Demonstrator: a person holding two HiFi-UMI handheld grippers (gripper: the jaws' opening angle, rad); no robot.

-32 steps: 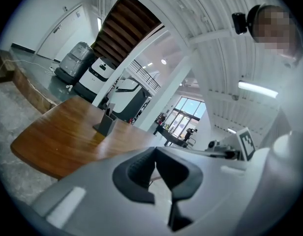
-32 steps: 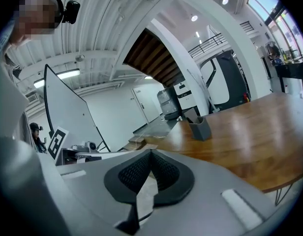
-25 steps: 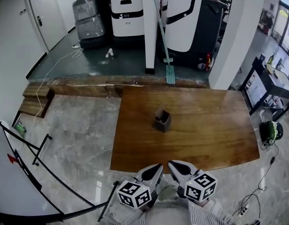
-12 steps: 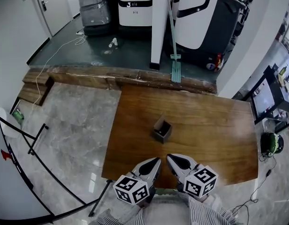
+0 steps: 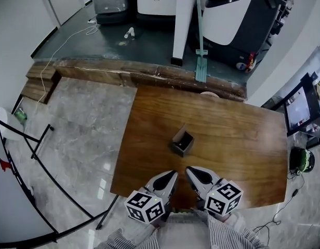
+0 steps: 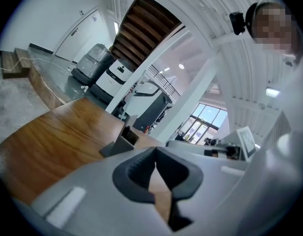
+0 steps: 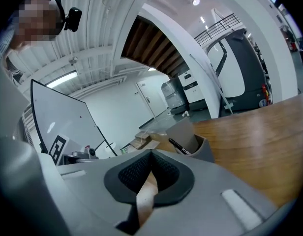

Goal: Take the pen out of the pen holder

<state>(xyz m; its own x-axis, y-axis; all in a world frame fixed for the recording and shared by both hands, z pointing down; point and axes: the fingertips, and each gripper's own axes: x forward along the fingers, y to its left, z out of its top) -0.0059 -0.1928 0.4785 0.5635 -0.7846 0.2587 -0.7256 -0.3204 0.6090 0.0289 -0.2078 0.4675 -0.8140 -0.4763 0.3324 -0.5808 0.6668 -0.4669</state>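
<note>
From the head view, a small dark-grey pen holder (image 5: 182, 141) stands mid-way across the wooden bench (image 5: 243, 139), open-topped with one wall taller. The left tongs (image 5: 172, 175) and right tongs (image 5: 189, 170) hover at the near edge, apart from it.

Left gripper view: tips pressed together, empty.

Right gripper view: likewise closed on nothing — a black pen (image 7: 180, 146) leans inside the holder.
</note>
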